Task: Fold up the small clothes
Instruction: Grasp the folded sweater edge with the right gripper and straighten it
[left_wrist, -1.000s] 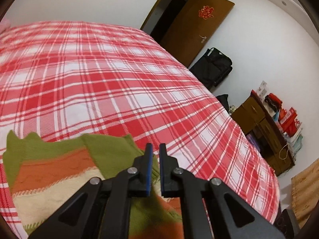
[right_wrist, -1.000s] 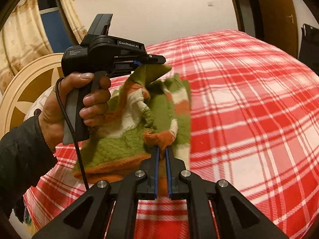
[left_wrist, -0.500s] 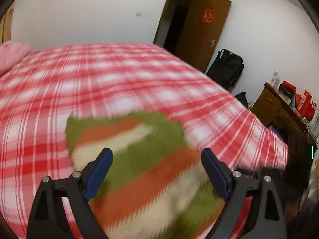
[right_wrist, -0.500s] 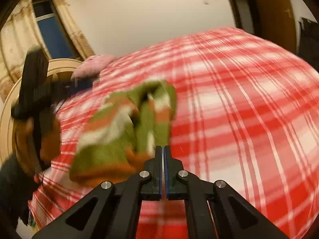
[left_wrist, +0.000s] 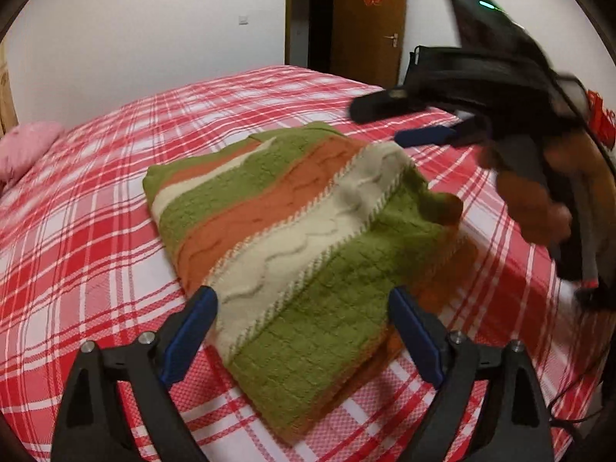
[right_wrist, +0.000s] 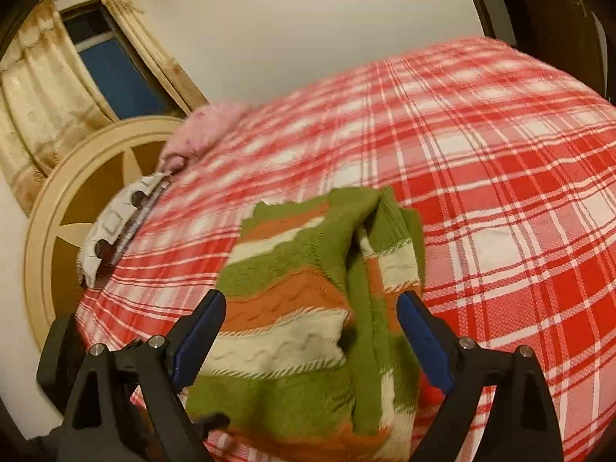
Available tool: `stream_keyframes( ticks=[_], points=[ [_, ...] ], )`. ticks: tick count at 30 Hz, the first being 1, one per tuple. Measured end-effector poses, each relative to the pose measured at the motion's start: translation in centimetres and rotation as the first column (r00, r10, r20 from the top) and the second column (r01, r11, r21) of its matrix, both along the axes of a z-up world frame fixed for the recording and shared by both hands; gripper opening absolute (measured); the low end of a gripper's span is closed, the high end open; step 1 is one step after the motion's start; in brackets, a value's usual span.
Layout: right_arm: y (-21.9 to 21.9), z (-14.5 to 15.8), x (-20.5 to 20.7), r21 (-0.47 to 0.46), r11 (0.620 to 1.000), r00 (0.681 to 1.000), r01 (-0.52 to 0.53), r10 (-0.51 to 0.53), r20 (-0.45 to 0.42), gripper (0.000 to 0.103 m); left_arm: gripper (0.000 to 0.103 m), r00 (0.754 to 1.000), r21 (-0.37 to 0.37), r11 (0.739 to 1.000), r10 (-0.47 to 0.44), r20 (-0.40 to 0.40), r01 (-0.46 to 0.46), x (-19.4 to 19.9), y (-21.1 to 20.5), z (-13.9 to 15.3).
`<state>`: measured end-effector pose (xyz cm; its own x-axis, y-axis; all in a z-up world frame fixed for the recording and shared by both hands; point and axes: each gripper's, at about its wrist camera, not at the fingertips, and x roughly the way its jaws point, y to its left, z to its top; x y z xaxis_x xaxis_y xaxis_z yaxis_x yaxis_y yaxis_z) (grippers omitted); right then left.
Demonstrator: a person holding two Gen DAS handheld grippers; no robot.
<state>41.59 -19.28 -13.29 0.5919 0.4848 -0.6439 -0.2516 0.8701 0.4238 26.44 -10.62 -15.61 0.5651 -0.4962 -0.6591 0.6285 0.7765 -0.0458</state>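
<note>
Folded green, orange and cream striped knit sweater [left_wrist: 292,227] lies on the red-and-white plaid bedspread [left_wrist: 96,231], near its front edge. Pink pillow [left_wrist: 23,148] sits at the bedspread's far left corner, against the round cream wooden headboard [right_wrist: 57,208]. Curtained window [right_wrist: 111,65] is behind the headboard. Brown wooden door [left_wrist: 369,23] stands beyond the far edge; black bag [left_wrist: 458,61] beside it, off the right edge.

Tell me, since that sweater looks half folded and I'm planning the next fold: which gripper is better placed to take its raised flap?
Probably the right gripper: its opening jaws straddle the striped sweater near the bunched flap. The left gripper, also opening, faces the flat side.
</note>
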Motion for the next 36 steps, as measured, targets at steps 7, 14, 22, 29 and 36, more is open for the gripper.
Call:
stream_keyframes(
  ticks=[7, 14, 22, 29, 36],
  points=[
    [1.6, -2.0, 5.3, -0.066, 0.994, 0.992, -0.082, 0.075, -0.105, 0.066, 0.098, 1.000, -0.028, 1.000, -0.012, -0.008, 0.011, 0.1, 1.0, -0.6],
    [2.2, -3.0, 5.4, -0.070, 0.991, 0.988, -0.110, 0.102, -0.112, 0.017, 0.103, 0.999, -0.060, 0.998, -0.001, -0.032, -0.001, 0.5, 1.3, -0.9],
    [-0.4, -0.8, 2.3, -0.046, 0.999, 0.999, -0.004, 0.003, -0.034, 0.008, 0.103, 0.999, -0.043, 0.999, -0.011, -0.047, 0.009, 0.5, 1.0, -1.3],
    [-1.0, -1.8, 1.5, -0.105, 0.992, 0.997, 0.063, -0.066, -0.026, 0.007, 0.103, 0.998, -0.071, 0.997, -0.046, -0.042, 0.042, -0.1, 1.3, -1.1],
    [-3.9, -5.2, 3.7, -0.099, 0.982, 0.977, 0.160, -0.172, -0.123, 0.008, 0.103, 0.984, -0.063, 0.995, -0.092, -0.154, 0.083, 1.0, 0.5, -2.5]
  ],
)
